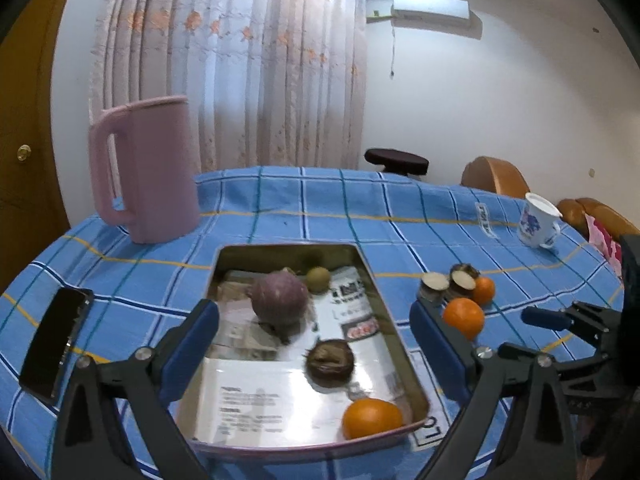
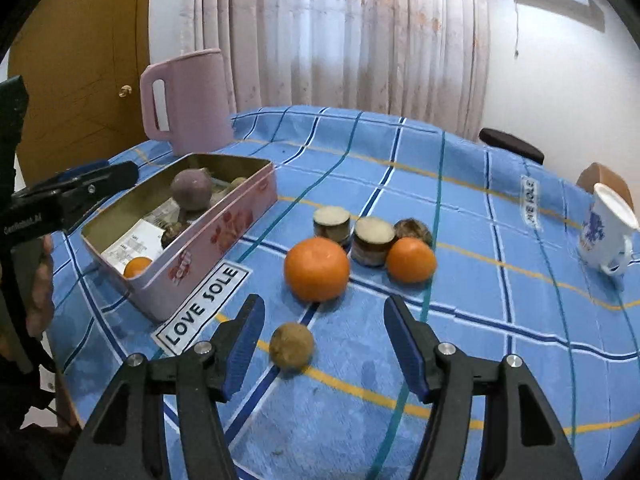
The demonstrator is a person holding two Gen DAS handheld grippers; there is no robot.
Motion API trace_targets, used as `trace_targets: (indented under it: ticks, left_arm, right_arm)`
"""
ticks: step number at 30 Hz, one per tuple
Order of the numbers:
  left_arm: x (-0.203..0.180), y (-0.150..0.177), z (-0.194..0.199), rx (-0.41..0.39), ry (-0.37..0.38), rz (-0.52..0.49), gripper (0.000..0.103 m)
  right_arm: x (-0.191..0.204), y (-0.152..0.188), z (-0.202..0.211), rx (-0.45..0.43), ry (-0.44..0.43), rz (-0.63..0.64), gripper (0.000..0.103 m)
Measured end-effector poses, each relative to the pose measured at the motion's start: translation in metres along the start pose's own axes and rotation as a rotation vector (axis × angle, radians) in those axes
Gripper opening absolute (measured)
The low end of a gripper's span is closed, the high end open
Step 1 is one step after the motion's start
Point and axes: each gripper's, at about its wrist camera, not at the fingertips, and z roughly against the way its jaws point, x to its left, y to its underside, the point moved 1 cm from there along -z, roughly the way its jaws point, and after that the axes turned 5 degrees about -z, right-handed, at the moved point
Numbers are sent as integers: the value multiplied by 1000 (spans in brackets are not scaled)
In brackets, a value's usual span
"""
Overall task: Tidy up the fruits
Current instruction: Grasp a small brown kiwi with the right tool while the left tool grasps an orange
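Observation:
A pink metal tin (image 1: 372, 276) (image 2: 224, 232) on the blue checked tablecloth holds a purple round fruit (image 1: 280, 298) (image 2: 191, 190), a small green-brown fruit (image 1: 318, 279), a dark brown fruit (image 1: 330, 362) and an orange (image 1: 372, 418) (image 2: 137, 267). My left gripper (image 1: 314, 336) is open and empty over the tin. Right of the tin lie two oranges (image 2: 317, 269) (image 2: 411, 259), two cut white-topped pieces (image 2: 331, 221) (image 2: 374, 240) and a dark fruit (image 2: 413, 230). A small brown fruit (image 2: 291, 346) lies between the fingers of my open right gripper (image 2: 324, 336).
A pink pitcher (image 1: 146, 172) (image 2: 188, 100) stands behind the tin. A black phone (image 1: 56, 344) lies at the left. A white mug with blue print (image 1: 536, 222) (image 2: 604, 232) stands at the right. Chairs and a stool are beyond the table's far edge.

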Motion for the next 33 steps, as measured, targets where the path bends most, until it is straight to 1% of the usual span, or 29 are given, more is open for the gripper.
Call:
trace_targets:
  ticks: [2, 7, 8, 10, 12, 13, 14, 18, 20, 22, 24, 25, 26, 27, 28, 29, 30, 33]
  left_arm:
    - [-7, 1, -3, 13, 1, -12, 98]
    - [-19, 1, -5, 23, 9, -28, 98]
    - [-22, 0, -4, 23, 14, -30, 98]
    - [-30, -2, -4, 21, 19, -46, 98]
    - [-37, -4, -5, 20, 29, -62, 98]
    - [-40, -5, -6, 20, 31, -67, 98]
    - [-44, -6, -6, 20, 36, -73, 98]
    - [-59, -11, -13, 35, 64, -87, 97]
    - [-69, -15, -18, 51, 73, -93, 96]
    - [-79, -17, -23, 62, 94, -104, 92]
    - [-88, -18, -30, 79, 106, -116, 84]
    - [-93, -18, -34, 92, 110, -123, 81]
    - [-98, -18, -39, 107, 121, -128, 77]
    - [-105, -17, -44, 124, 138, -136, 74]
    - [-111, -16, -49, 143, 148, -146, 73]
    - [-116, -15, -52, 153, 150, -153, 70]
    - [-122, -15, -56, 166, 154, -166, 68]
    - [-132, -12, -69, 207, 161, -181, 68]
  right_arm:
    - [5, -2, -1, 3, -32, 4, 63]
    - [12, 1, -26, 115, -29, 17, 63]
    - [10, 1, -30, 136, -33, 7, 52]
    - [9, 3, -34, 155, -27, 23, 36]
    - [8, 7, -34, 171, -30, 33, 32]
    - [5, 7, -32, 160, -47, 29, 28]
    - [4, 7, -29, 149, -54, 24, 28]
    - [-19, 2, -16, 81, -16, -29, 28]
    - [-31, -1, -12, 58, 30, -42, 28]
    - [-44, -3, -12, 42, 91, -48, 28]
    - [-59, -3, -11, 35, 109, -83, 28]
    - [-65, -2, -11, 31, 121, -95, 28]
    - [-71, -2, -12, 27, 129, -108, 28]
    - [-76, -2, -12, 27, 124, -125, 28]
    - [-78, -3, -11, 22, 118, -138, 28]
    - [-79, -3, -10, 16, 122, -141, 28]
    - [-79, -3, -9, 14, 124, -138, 28]
    - [-75, -4, -11, 11, 123, -127, 28]
